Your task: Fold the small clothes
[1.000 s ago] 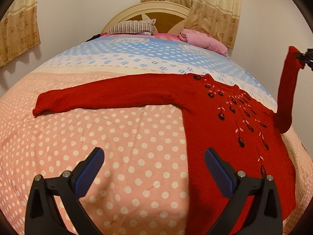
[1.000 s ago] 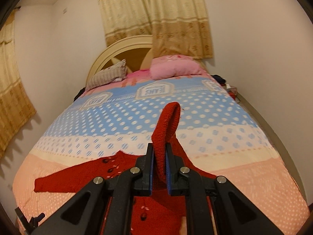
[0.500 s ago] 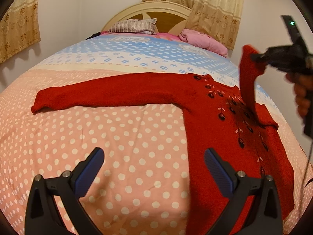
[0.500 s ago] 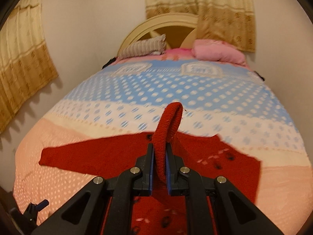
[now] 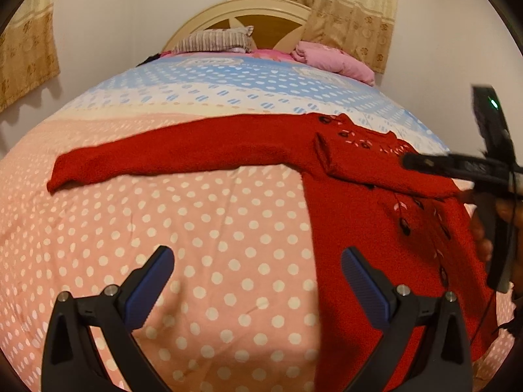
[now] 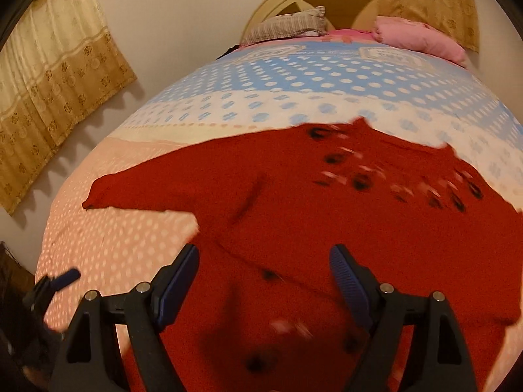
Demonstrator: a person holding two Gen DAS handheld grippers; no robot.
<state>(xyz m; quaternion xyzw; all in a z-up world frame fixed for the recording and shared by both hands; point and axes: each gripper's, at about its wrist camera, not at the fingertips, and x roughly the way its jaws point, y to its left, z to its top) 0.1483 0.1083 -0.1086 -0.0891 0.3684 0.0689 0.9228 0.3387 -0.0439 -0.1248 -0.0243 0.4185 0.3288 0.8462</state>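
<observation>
One red knitted cardigan (image 5: 353, 215) lay face up on the polka-dot bed cover (image 5: 212, 228), body toward the right side of the bed, collar toward the headboard (image 5: 261, 19). One sleeve (image 5: 183, 153) stretched flat to the left across the pink part of the cover. The other sleeve (image 5: 376, 173) lay folded inward across the chest, its cuff near the far shoulder.

Left tongs (image 5: 258, 281): spread wide, holding nothing, hovering over bare cover just beside the cardigan's left edge. Right tongs (image 6: 264, 277): also spread wide and empty, above the lower front of the cardigan (image 6: 327, 215). The right wrist view was motion-blurred, so whether the fingertips touched the knit could not be told.

Handling judgement: the knit looked soft, thick and light, with no stiffness; it should drape and sag wherever unsupported, and stretch if pulled from a single point. The fuzzy surface likely grips the blue pads well, so slipping seems a minor risk. The sewn decoration (image 5: 405, 225) down the front might snag; better avoided.

Suggested hold for the next fold: pinch the outstretched sleeve at the cuff end (image 5: 60, 176), through both layers, and lift before carrying it across so the knit does not drag and bunch on the cover.

Progress judgement: one sleeve in, one sleeve and the body fold not yet done.
</observation>
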